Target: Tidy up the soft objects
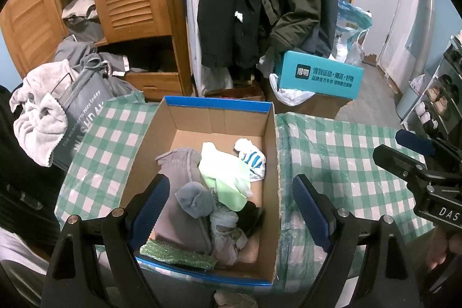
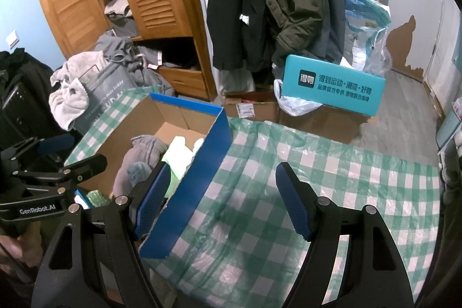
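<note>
Left gripper (image 1: 231,210), right gripper (image 2: 222,201) agape; socks (image 1: 213,186) boxed.

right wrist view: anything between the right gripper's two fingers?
Only the bare green-checked tablecloth. The right gripper is open and empty; the blue-sided cardboard box stands by its left finger. Right wrist view shows it.

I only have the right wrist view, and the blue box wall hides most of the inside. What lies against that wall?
Observer: A blue-and-white striped sock lies in the box, in the far corner by that wall.
Operator: Anything nearer along it?
Observer: A dark garment, beside a pale green cloth.
Operator: Is the left gripper holding anything?
Observer: No. The left gripper hangs over the pile with its jaws open and empty.
</note>
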Motion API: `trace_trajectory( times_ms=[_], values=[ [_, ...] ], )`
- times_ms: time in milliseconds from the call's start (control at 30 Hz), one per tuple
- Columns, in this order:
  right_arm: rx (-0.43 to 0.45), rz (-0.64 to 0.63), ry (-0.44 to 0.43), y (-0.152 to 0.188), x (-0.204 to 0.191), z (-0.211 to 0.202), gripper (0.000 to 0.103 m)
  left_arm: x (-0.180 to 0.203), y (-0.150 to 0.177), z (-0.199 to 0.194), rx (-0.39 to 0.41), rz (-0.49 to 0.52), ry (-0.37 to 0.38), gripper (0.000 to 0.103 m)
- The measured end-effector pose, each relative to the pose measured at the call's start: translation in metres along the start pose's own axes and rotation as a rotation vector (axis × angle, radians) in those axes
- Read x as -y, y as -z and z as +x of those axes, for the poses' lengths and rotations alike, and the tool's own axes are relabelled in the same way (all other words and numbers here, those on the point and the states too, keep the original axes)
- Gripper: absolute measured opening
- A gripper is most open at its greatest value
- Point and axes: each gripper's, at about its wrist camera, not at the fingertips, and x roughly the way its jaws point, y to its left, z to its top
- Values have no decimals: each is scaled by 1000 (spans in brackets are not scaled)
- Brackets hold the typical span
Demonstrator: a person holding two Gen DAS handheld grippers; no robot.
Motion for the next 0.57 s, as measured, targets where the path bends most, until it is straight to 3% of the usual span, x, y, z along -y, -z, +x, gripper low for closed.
trace_trajectory(
  times_ms=[567],
  values=[
    [-14,-3,-2,5,1,4,75,1,3,2,2,-8,10,88]
  ],
)
